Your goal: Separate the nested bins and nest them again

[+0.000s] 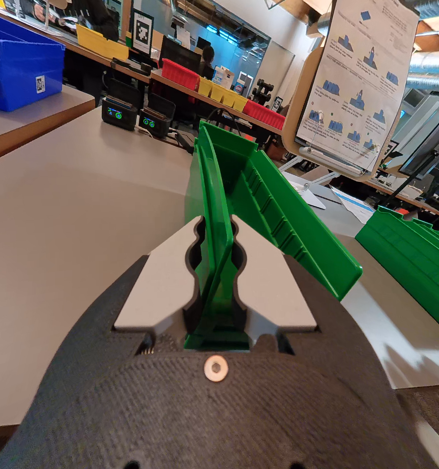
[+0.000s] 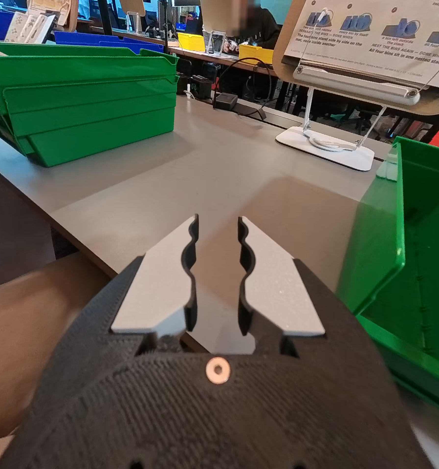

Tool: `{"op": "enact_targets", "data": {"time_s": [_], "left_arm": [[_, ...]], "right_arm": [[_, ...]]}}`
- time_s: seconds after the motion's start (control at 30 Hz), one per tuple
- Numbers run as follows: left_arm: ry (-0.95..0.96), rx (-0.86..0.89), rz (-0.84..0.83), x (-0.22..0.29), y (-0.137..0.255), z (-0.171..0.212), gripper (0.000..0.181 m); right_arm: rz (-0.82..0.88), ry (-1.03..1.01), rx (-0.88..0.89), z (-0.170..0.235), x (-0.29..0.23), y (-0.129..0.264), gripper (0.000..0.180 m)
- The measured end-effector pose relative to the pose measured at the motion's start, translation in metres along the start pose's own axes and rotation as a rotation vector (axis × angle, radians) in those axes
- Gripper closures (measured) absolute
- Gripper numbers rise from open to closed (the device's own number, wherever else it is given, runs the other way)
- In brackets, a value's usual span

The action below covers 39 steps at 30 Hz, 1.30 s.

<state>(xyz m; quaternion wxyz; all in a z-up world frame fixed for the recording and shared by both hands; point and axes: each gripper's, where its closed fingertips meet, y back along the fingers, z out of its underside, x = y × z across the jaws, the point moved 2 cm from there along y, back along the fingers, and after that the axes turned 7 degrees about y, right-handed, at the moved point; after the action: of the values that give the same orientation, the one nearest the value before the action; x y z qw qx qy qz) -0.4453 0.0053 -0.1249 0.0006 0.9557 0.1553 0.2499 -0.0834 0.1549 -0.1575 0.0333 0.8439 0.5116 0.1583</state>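
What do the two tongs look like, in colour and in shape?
Both look alike. The left tongs and the right tongs each have a black ribbed body with one silver screw. Their two fingers are flat and light grey on top, with black wavy inner pads.

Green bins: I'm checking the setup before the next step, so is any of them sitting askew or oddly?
Yes. The green bin clamped by its wall in the left gripper is tilted. The nested stack rests flat.

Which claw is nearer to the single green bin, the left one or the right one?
Left. The left claw is shut on the side wall of the single green bin. The right claw is open over the table, apart from it.
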Motion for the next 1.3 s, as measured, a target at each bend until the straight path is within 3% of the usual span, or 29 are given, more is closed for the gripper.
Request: {"op": "enact_targets", "data": {"time_s": [0.3,0.5,1.3], "left_arm": [[-0.114,0.012,-0.041,0.001,0.003,-0.006,0.180],[-0.179,0.014,-0.103,0.000,0.003,-0.007,0.181],[-0.096,0.211,-0.052,0.004,0.021,-0.039,0.181]], "right_arm": [[-0.007,0.003,-0.006,0.001,-0.001,-0.001,0.150],[-0.012,0.007,-0.011,0.002,-0.003,-0.002,0.150],[-0.023,0.013,-0.018,0.003,-0.006,-0.003,0.150]]}}
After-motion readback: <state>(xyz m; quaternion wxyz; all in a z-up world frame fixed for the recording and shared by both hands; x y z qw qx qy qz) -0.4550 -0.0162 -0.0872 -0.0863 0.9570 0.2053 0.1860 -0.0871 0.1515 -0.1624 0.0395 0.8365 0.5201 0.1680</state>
